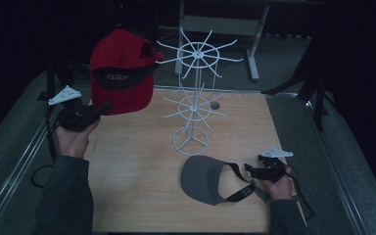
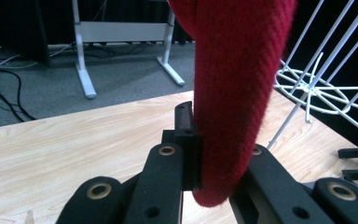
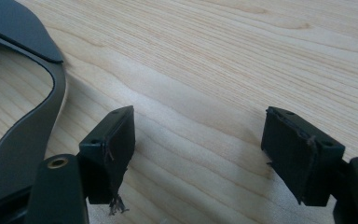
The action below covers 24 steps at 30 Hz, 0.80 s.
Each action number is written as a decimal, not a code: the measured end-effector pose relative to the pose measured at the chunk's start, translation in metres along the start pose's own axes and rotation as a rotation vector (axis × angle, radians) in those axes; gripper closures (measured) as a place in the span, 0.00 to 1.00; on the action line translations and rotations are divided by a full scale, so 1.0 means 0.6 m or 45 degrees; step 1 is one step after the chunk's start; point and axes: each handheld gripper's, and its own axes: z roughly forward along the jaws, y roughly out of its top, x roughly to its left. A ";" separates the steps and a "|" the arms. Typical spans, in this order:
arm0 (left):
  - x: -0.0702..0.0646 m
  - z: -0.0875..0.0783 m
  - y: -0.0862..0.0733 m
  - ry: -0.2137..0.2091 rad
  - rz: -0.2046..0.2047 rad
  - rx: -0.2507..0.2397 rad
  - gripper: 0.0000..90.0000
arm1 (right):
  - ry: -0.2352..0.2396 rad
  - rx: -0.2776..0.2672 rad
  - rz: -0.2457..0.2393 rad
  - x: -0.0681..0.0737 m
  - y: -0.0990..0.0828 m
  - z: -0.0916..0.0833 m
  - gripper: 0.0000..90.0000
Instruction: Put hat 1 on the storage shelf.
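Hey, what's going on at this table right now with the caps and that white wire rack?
A person is working with a hand-held gripper in each hand. The left hand-held gripper is shut on the edge of a red cap and holds it up in the air beside the white wire rack, not yet hung on it. The right hand-held gripper is open, low over the wooden table, next to a grey visor lying flat.

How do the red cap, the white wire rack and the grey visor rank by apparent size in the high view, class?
1. White wire rack, the tallest and widest.
2. Red cap, though it is held up nearer the camera, which enlarges it.
3. Grey visor, lying flat on the table.
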 end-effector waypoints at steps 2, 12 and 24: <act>-0.001 -0.002 0.002 -0.002 0.004 -0.004 0.95 | 0.000 0.000 0.000 0.000 0.000 0.000 0.29; -0.004 -0.009 0.008 -0.005 -0.001 -0.019 0.95 | -0.002 0.000 0.000 0.000 -0.001 -0.001 0.29; -0.003 -0.009 0.013 -0.053 -0.053 -0.056 0.95 | -0.004 -0.001 0.001 0.000 -0.001 -0.001 0.29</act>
